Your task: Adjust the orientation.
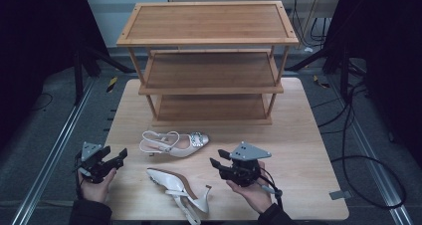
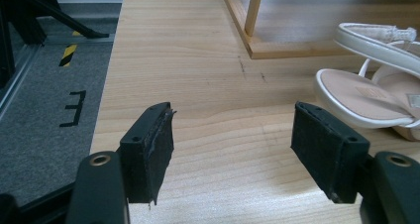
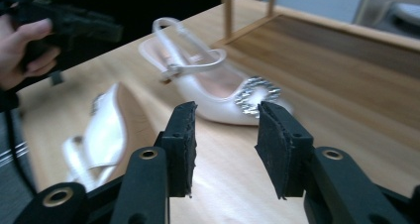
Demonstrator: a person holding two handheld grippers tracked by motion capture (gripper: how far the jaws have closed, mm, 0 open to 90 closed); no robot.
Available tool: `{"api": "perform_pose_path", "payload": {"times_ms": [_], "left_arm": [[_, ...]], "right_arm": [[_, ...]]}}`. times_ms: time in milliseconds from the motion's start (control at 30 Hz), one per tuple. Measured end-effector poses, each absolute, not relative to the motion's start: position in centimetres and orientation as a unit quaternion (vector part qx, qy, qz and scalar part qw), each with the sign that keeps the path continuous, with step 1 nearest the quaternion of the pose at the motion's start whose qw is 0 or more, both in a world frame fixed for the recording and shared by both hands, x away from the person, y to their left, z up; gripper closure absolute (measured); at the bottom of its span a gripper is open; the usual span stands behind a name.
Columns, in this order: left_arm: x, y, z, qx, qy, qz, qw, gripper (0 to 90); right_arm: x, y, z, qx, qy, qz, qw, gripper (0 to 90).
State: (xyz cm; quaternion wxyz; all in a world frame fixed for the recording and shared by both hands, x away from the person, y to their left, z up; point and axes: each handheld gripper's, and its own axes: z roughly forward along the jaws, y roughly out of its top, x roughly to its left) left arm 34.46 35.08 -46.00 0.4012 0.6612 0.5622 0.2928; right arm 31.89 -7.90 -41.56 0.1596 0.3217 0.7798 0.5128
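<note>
1. The right gripper [image 3: 225, 135] has its jaws partly parted with nothing between the pads; they grip no shoe. No earlier picture is there to compare, so I say only that the gap is narrower than the left's.
2. The left gripper [image 2: 233, 149] stands wide apart and released over bare table [image 2: 198, 60], with nothing between its pads.
3. Straight ahead of the right jaws, in the right gripper view, lies the far shoe [image 3: 218, 92], on its sole with its jewelled toe [image 3: 257, 96] nearest the pads and its strap further off.
4. From the high view, the far shoe [image 1: 174, 144] lies across the table, toe towards the right gripper [image 1: 223, 161], heel towards the left side. Its long axis runs roughly side to side, parallel to the front of the rack [image 1: 209, 41].
5. The near shoe [image 1: 179, 189] lies on its side between the two hands, toe towards the left gripper [image 1: 115, 155], heel and strap towards the table's near edge.
6. Judgement: the right gripper is the nearer to the far shoe's toe and points at it, so a grasp there looks likeliest; the jaws would need to straddle the toe across its width.
7. The rack stands empty just behind the far shoe.
</note>
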Motion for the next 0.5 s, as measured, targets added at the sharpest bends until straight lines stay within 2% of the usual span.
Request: {"api": "perform_pose_path", "payload": {"times_ms": [500], "left_arm": [[34.4,34.9,-46.0,0.667,0.557,0.292,0.400,32.4]], "right_arm": [[29.8,-3.1,-43.5,0.272,0.819,0.495,0.097,60.9]]}}
